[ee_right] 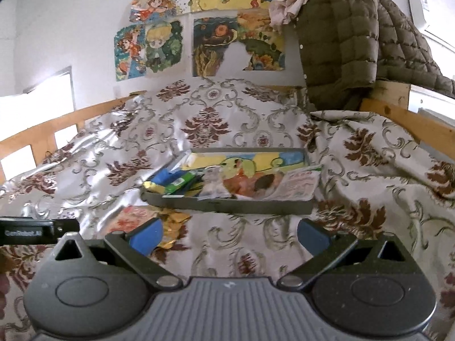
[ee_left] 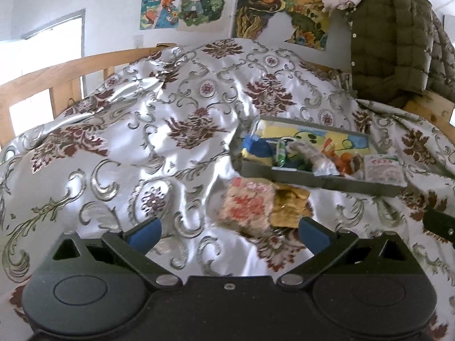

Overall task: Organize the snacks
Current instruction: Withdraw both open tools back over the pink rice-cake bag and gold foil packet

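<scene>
A grey tray with a cartoon-printed floor lies on the patterned bedspread and holds several snack packets. Its right corner carries a white packet with red print. Just in front of the tray's left end, two packets lie on the cloth: a pink-and-red one and a gold one. My left gripper is open and empty, with the loose packets just ahead between its blue pads. My right gripper is open and empty, short of the tray's front wall.
The silvery floral bedspread covers the bed in soft folds. A wooden bed rail runs along the left. An olive quilted jacket hangs over the rail at back right. Part of the other gripper shows at the left edge.
</scene>
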